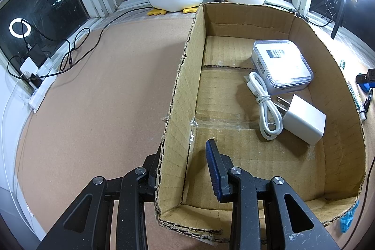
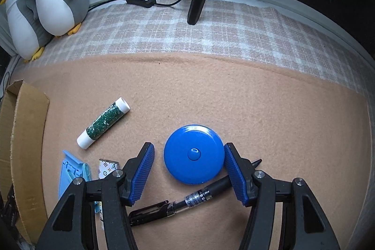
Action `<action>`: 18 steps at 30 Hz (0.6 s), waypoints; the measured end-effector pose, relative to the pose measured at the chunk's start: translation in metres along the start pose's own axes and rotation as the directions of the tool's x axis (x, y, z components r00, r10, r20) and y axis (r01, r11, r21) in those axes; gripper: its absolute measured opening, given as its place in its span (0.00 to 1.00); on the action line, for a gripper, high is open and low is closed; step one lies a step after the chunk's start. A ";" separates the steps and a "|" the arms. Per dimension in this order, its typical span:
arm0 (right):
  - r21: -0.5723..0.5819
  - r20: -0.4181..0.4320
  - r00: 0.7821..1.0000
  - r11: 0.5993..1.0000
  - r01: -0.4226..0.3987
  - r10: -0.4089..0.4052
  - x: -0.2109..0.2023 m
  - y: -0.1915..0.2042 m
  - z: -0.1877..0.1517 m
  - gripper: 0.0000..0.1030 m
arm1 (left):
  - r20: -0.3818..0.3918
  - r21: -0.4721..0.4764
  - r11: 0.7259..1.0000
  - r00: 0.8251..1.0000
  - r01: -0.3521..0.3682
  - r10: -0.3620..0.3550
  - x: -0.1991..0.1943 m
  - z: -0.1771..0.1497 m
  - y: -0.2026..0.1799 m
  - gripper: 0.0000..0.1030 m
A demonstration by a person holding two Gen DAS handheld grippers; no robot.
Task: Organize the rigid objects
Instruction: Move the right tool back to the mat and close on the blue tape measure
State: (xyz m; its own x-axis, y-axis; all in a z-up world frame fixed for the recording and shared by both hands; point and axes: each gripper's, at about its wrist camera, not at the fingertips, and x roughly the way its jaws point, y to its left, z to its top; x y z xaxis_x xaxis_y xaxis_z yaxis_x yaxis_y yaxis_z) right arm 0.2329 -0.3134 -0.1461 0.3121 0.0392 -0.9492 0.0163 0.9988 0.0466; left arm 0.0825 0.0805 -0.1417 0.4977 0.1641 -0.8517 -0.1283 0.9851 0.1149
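On my right wrist view, the black pen (image 2: 187,200) near the desk's front edge carries a white label with print too small to read. The green glue stick (image 2: 103,122) bears lettering I cannot make out. A barcode sits on the clear case (image 1: 282,63).

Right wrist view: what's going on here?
The right gripper is open around a blue round tape measure on the tan mat, not yet closed on it. The left gripper straddles the near-left wall of the cardboard box, which holds a white charger, a coiled cable and a clear case. A pen and tube remain outside.
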 end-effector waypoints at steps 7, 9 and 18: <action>-0.012 0.001 0.999 0.999 0.032 -0.032 0.000 0.001 -0.002 0.45 | 0.001 0.001 1.000 1.000 -0.003 0.003 0.000 0.001 0.001 0.33; -0.018 0.001 1.000 0.999 0.026 -0.026 -0.001 0.001 -0.004 0.45 | 0.001 0.001 1.000 1.000 -0.003 0.003 0.001 0.001 0.002 0.33; -0.017 0.036 0.999 0.999 0.033 -0.032 -0.011 0.002 -0.008 0.45 | 0.002 0.001 1.000 1.000 -0.003 0.003 0.001 0.001 0.002 0.33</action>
State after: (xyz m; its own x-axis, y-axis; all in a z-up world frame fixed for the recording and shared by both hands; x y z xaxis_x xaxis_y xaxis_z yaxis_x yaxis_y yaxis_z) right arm 0.2217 -0.3111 -0.1386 0.3457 0.0061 -0.9383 0.0100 0.9999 0.0102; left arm 0.0834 0.0823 -0.1416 0.4986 0.1669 -0.8506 -0.1285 0.9847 0.1178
